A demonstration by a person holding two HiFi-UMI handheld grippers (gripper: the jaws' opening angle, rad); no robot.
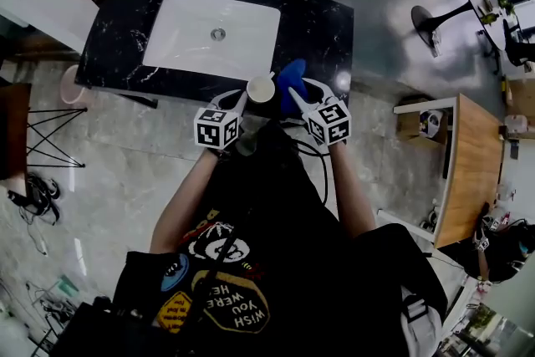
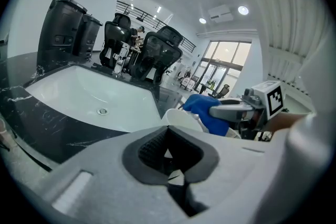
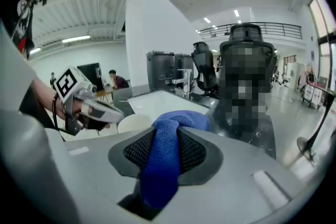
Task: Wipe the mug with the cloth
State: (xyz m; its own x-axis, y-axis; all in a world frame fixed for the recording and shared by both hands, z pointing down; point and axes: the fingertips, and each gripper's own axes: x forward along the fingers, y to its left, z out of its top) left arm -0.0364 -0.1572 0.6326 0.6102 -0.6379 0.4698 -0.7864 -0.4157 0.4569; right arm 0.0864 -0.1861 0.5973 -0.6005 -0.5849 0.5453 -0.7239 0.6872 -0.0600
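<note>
Both forearms reach forward side by side to the near edge of the black tabletop (image 1: 322, 21), the left gripper's (image 1: 242, 101) jaws clenched on the white mug (image 1: 261, 88), the right gripper's (image 1: 297, 94) on the blue cloth (image 1: 292, 75) just beside it — only the right gripper view shows the cloth pinched between the pads (image 3: 139, 152).

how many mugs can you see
1: a white mug held by the left gripper, over the front edge of the counter, beside the blue cloth. No others show.
</note>
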